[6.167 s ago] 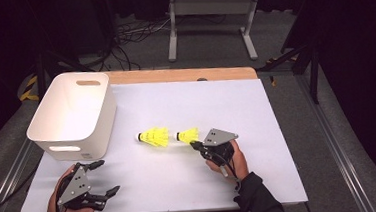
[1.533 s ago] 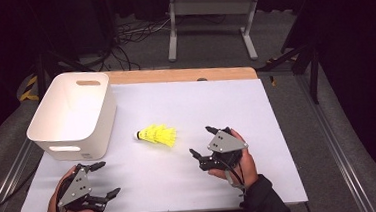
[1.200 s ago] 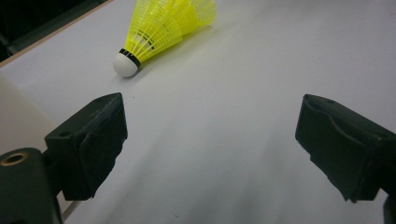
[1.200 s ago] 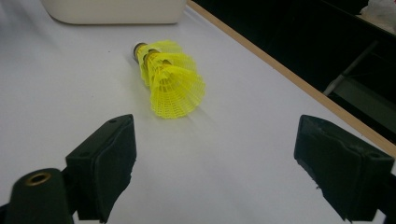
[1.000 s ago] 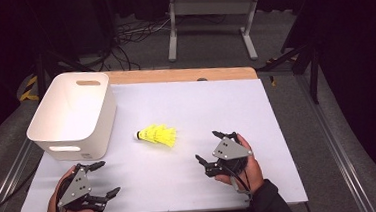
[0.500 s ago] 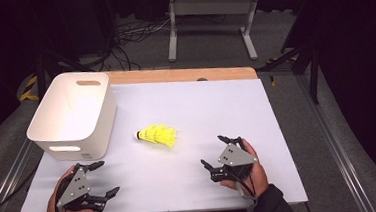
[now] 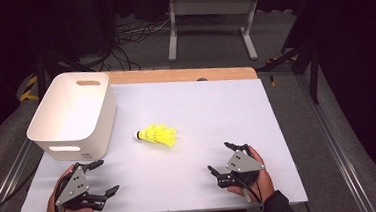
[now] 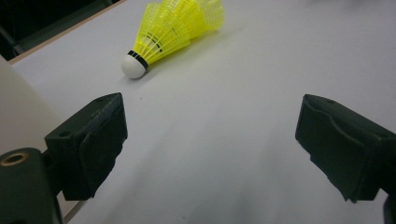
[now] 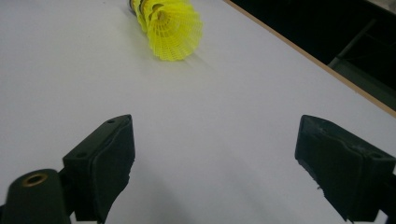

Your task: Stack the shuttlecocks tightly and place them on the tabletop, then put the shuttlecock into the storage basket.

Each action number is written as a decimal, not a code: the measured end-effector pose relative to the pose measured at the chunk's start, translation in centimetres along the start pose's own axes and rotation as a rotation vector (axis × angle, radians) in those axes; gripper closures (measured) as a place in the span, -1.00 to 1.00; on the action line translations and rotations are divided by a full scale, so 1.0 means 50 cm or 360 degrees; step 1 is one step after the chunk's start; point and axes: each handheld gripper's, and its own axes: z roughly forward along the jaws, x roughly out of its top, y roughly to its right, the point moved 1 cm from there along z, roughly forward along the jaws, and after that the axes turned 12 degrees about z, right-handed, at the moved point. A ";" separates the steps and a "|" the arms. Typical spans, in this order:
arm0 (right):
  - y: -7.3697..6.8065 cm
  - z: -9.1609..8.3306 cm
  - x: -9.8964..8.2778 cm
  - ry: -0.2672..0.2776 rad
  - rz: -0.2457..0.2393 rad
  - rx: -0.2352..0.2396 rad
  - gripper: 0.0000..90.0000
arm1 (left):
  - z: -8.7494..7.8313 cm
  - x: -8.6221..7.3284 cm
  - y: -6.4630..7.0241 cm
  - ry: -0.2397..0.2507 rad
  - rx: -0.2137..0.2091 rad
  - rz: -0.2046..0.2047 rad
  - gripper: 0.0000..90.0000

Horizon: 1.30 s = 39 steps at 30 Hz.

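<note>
At the near edge of the white surface (image 7: 216,109), the left gripper (image 7: 100,178) and the right gripper (image 7: 221,159) are held with jaws spread wide and nothing between them. Beyond both, near the middle and well apart from each, the yellow shuttlecocks (image 7: 157,135) are seen nested and lying on their side, cork toward the white bin (image 7: 71,116) at the far left. Nothing is seen between grippers and shuttlecocks. Since earlier, the right gripper has been drawn back from them.

Bare table (image 7: 201,110) around yellow shuttlecocks (image 7: 157,135); white bin (image 7: 74,114) well left, blocking that side.
</note>
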 end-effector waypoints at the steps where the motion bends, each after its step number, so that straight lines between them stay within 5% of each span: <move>1: 0.001 0.000 -0.003 -0.0007 -0.0004 -0.0008 -0.71 | 0.000 -0.001 -0.001 0.0002 0.0002 -0.0001 -0.78; 39: -0.016 0.036 0.001 -0.0065 0.0019 0.0084 -0.79 | 0.001 -0.001 -0.001 0.0005 0.0004 -0.0008 -0.78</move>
